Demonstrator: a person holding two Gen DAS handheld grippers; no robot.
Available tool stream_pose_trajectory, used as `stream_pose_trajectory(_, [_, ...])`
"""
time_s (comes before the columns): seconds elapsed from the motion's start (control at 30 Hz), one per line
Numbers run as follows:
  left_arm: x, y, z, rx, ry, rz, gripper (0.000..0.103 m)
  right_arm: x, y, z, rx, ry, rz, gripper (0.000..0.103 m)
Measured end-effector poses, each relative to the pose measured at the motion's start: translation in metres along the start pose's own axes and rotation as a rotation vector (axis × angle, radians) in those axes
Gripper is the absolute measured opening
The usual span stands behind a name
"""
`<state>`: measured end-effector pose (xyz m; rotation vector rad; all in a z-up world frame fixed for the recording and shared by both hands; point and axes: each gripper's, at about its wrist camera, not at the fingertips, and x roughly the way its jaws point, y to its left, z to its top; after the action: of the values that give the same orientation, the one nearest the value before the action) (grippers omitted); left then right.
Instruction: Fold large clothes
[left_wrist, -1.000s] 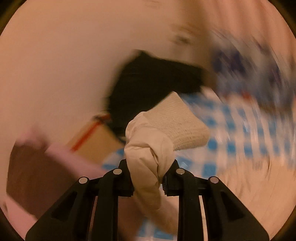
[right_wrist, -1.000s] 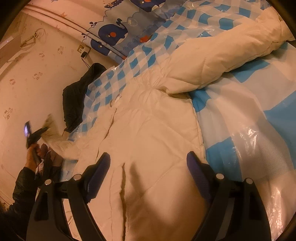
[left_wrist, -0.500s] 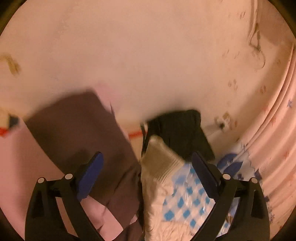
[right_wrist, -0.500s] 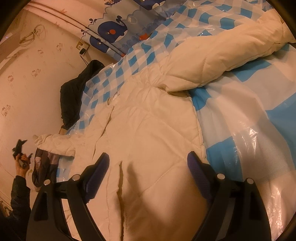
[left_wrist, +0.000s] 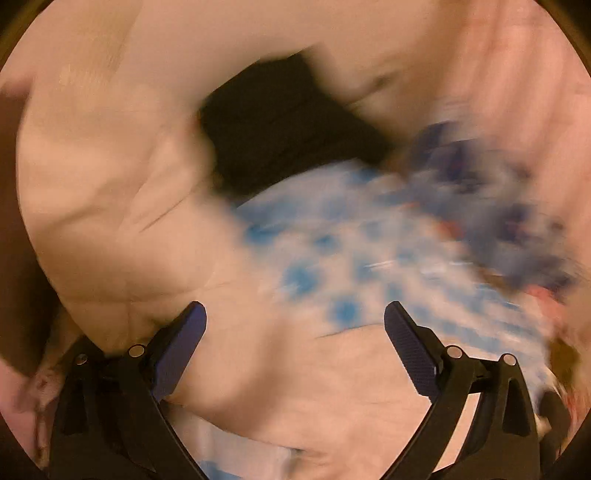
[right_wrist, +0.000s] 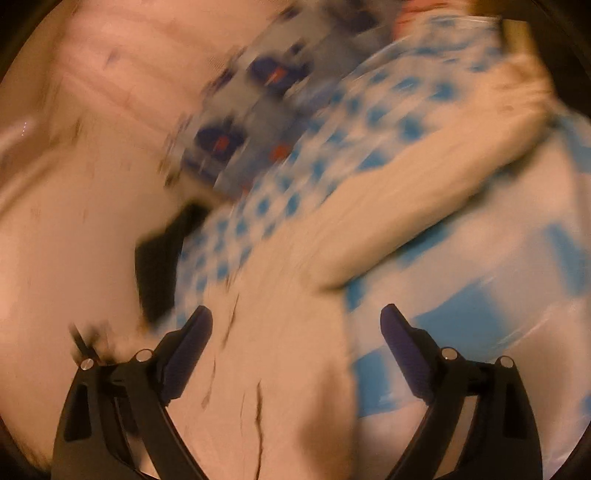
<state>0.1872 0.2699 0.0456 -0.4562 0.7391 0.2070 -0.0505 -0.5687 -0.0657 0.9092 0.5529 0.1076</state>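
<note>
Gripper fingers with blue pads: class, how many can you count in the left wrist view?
2. One finger at lower left, over the white coat; the other finger at lower right. None looks hidden.

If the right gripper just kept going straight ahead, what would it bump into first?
Probably the cream jacket. It lies spread on the blue checked sheet, right ahead of the right gripper, whose jaws are opening with nothing between them. The picture is blurred, so depth is uncertain.

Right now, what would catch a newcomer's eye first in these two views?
A big cream padded coat sprawls across the blue-and-white checked sheet, one sleeve stretching up to the right. A black garment lies at the sheet's far edge, by the wall. Everything is motion-blurred.
</note>
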Motion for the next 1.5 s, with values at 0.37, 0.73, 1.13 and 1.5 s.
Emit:
stream_pose_trajectory(0.37, [-0.061,-0.060,-0.101,0.045,-0.019,-0.290,0.093,-0.001,-0.097,0.125,0.232,-0.176,-0.233,0.089])
stream_pose_trajectory(0.73, [-0.046,-0.093,-0.213,0.089,0.069,-0.365,0.094,0.025,-0.118,0.148,0.255,-0.171,-0.276,0.015])
stream_pose_trajectory(1.13, [-0.055,-0.047,-0.200,-0.069,-0.003,-0.332,0.094,0.026,0.000,0.164,0.065,-0.276,-0.136,0.013])
stream_pose_trajectory(1.5, [-0.062,-0.012,-0.188,-0.210,-0.043,-0.341,0.094,0.165,0.270,0.082,-0.325,-0.073,0.225,0.013])
